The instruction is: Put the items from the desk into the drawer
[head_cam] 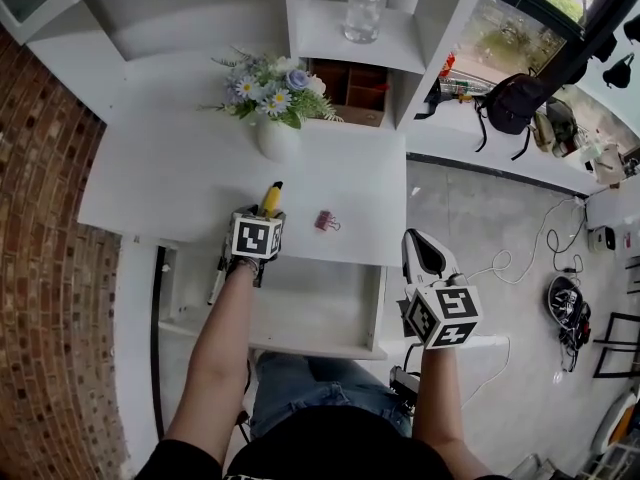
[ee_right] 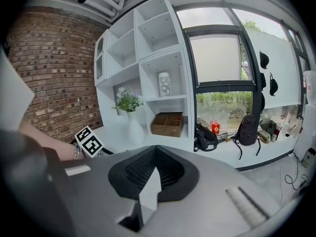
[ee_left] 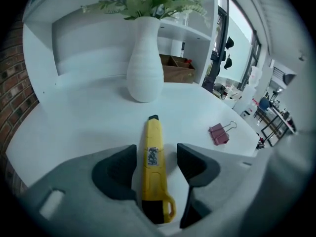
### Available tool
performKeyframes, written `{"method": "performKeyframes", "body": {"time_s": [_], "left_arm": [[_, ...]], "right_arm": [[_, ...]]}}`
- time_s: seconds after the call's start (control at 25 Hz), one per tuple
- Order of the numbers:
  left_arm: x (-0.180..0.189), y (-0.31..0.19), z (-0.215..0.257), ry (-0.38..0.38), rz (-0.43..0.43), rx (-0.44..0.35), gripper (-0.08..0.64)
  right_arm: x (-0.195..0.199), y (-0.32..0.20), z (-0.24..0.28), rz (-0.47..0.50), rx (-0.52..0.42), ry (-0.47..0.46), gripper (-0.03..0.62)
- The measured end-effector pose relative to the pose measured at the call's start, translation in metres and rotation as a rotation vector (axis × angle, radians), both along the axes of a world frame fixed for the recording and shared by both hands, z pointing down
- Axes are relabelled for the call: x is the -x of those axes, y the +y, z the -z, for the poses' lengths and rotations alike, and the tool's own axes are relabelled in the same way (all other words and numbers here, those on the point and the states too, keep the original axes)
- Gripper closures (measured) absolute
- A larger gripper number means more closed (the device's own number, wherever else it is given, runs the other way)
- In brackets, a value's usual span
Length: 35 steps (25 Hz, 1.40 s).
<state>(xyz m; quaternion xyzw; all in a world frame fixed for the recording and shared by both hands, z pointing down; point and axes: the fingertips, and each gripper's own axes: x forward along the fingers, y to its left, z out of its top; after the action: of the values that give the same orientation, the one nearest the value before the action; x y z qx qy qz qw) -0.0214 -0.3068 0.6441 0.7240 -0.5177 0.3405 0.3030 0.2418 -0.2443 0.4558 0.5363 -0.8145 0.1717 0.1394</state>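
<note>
Pickup of yellow utility knife (ee_left: 152, 137), prob. L gripper (ee_left: 157, 164) low at desk (head_cam: 180, 178) front edge, jaws part-open astride knife, lined up lengthwise to pinch its flat sides; no squeeze yet. Pink binder clip (ee_left: 218, 133) near, to R, also on desk. Drawer (head_cam: 300, 308) open just below for short drop. R gripper (ee_right: 149, 191) closed, empty, parked off to side.

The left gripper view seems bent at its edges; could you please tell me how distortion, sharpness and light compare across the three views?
Left gripper view: fisheye with dark corners, the yellow knife sharp, the room at right soft. Right gripper view: bowed, the window washed out at its top. Head view: milder bend along the brick wall, even daylight.
</note>
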Motion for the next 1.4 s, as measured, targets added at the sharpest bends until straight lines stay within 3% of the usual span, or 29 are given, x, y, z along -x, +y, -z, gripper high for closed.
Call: {"method": "performKeyframes", "body": {"time_s": [0.16,0.24,0.68,0.88,1.4], "left_arm": [[0.004,-0.002,0.002,-0.009,0.027,-0.011,0.33],[0.006,-0.002,0.001,-0.023,0.025,-0.018,0.43],[0.005,0.003,0.025,0.024,0.017,-0.069,0.437],[0.012,0.009,0.056,0.059,0.018,-0.137,0.437],[0.025,0.036,0.168,0.159,-0.012,-0.405,0.439]], "right_arm": [[0.002,0.0,-0.005,0.001,0.001,-0.003,0.583],[0.004,0.002,-0.008,0.003,0.004,-0.001,0.583],[0.01,0.011,0.012,-0.033,-0.029,0.006,0.583],[0.022,0.023,0.028,-0.053,-0.052,-0.005,0.583],[0.054,0.058,0.071,-0.087,-0.141,-0.015,0.583]]}}
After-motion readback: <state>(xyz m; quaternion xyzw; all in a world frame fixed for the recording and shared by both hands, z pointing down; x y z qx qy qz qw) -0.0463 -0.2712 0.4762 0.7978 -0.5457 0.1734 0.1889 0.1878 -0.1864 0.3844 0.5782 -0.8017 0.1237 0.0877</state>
